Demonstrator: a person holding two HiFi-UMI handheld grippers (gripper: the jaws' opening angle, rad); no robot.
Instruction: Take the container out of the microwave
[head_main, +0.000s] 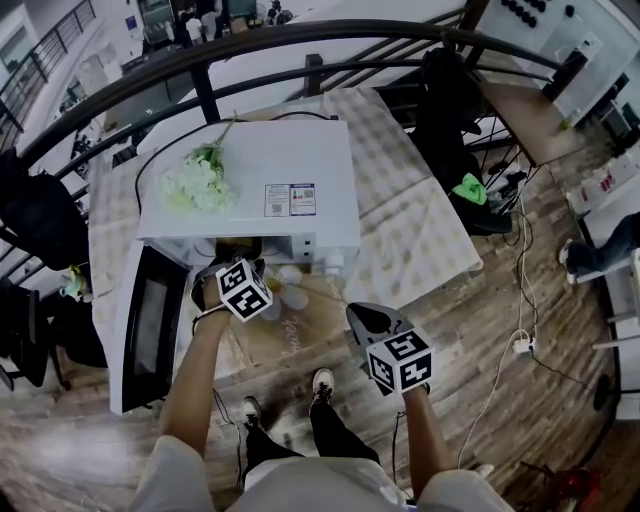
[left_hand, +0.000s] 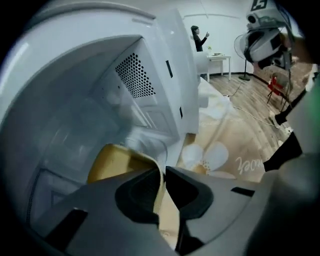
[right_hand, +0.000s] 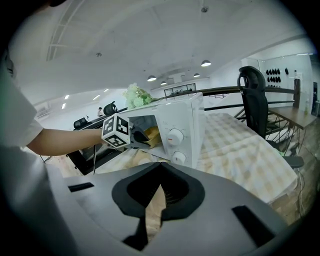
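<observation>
One yellow container (left_hand: 116, 161) sat inside the microwave (head_main: 300, 150), its rim pinched by the left claw (left_hand: 164, 174). In front of it, the right claw (right_hand: 159, 186) hung closed, empty.

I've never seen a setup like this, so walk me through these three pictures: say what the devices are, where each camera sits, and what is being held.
There is no robot here: a person holds a two-jaw gripper in each hand. One picture comes from a camera on the person's head, looking down; the other two come from cameras riding on the grippers. A white microwave stands on a checked tablecloth, its door swung open and pale flowers on top. The left gripper reaches inside, jaws closed on the rim of a yellow container. The right gripper hangs in front, jaws together, holding nothing.
</observation>
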